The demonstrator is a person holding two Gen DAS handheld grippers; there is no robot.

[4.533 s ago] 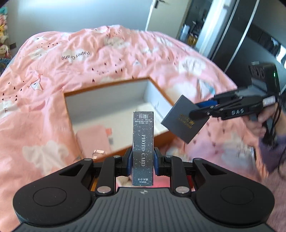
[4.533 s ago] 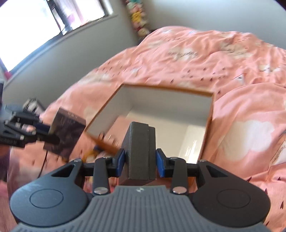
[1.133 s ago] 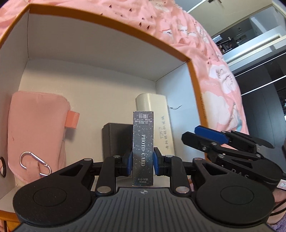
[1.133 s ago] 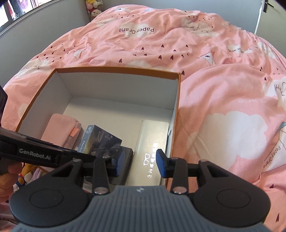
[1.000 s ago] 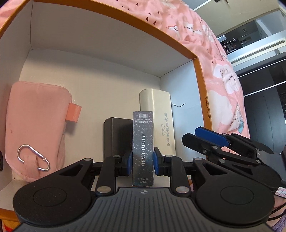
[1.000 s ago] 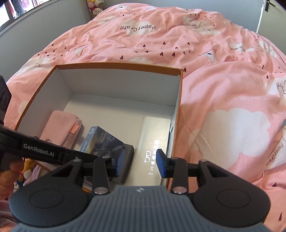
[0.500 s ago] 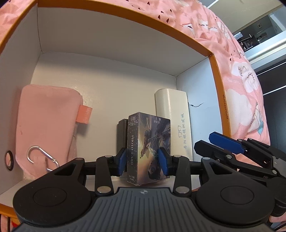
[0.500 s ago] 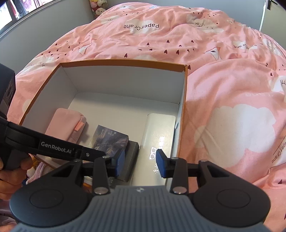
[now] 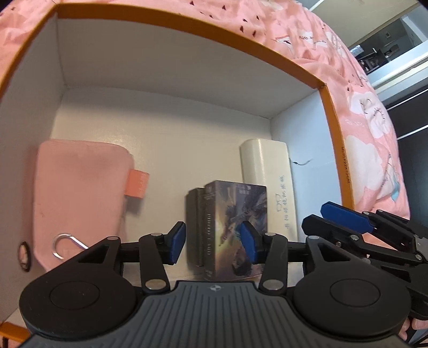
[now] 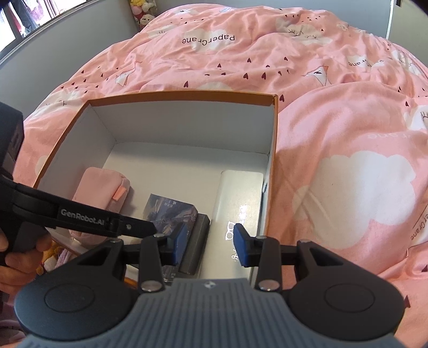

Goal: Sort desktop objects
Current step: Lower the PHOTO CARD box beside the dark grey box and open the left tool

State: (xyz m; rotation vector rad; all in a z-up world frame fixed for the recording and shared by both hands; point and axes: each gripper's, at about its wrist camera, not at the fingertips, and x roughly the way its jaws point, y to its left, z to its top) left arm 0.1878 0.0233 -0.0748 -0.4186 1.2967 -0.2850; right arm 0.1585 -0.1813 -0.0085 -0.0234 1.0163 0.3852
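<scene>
An orange-rimmed white box (image 9: 187, 29) (image 10: 187, 94) lies on the bed. Inside it the photo card box (image 9: 230, 222) (image 10: 171, 211) lies on a dark grey box (image 9: 193, 214) (image 10: 199, 235), between a pink pouch (image 9: 80, 187) (image 10: 100, 190) and a white glasses case (image 9: 270, 182) (image 10: 238, 198). My left gripper (image 9: 212, 241) is open, its pads apart on either side of the photo card box and not touching it. My right gripper (image 10: 210, 241) is open and empty above the box's near right part; it also shows in the left wrist view (image 9: 345, 218).
The pink duvet (image 10: 334, 160) surrounds the box. The pouch carries a metal carabiner (image 9: 68, 243). Soft toys (image 10: 141, 10) stand at the far wall. A dark room with shelves (image 9: 388, 50) lies beyond the bed on the right.
My left gripper carried the photo card box into the white box, set it down on the dark box and opened. My right gripper released the dark box and has drawn back a little.
</scene>
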